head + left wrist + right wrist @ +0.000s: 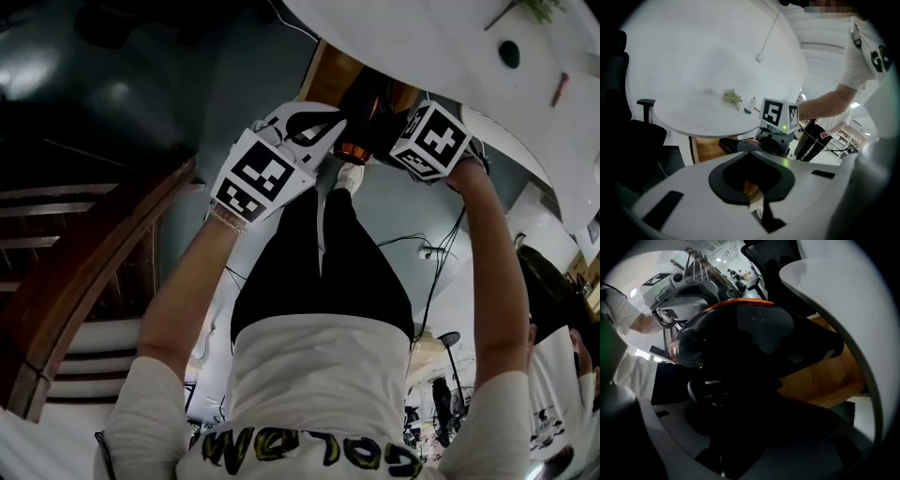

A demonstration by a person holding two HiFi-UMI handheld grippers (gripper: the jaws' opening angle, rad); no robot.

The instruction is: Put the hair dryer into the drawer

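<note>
While its own view is filled by the black, orange-ringed hair dryer (740, 348), right gripper (405, 136) is clamped on it | left gripper (754, 187): jaws together, empty, just beside | left gripper view alone: hair dryer before wooden unit (710, 150) under white table (693, 122), green sprig (732, 97) on top

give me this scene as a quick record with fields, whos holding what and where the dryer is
task object: hair dryer, black with an orange ring
right hand-held gripper: shut on the hair dryer
left hand-held gripper: shut, nothing between its jaws
drawer: wooden, under the white table
dryer position: held in the air by the drawer, not set down
on table: green sprig
</note>
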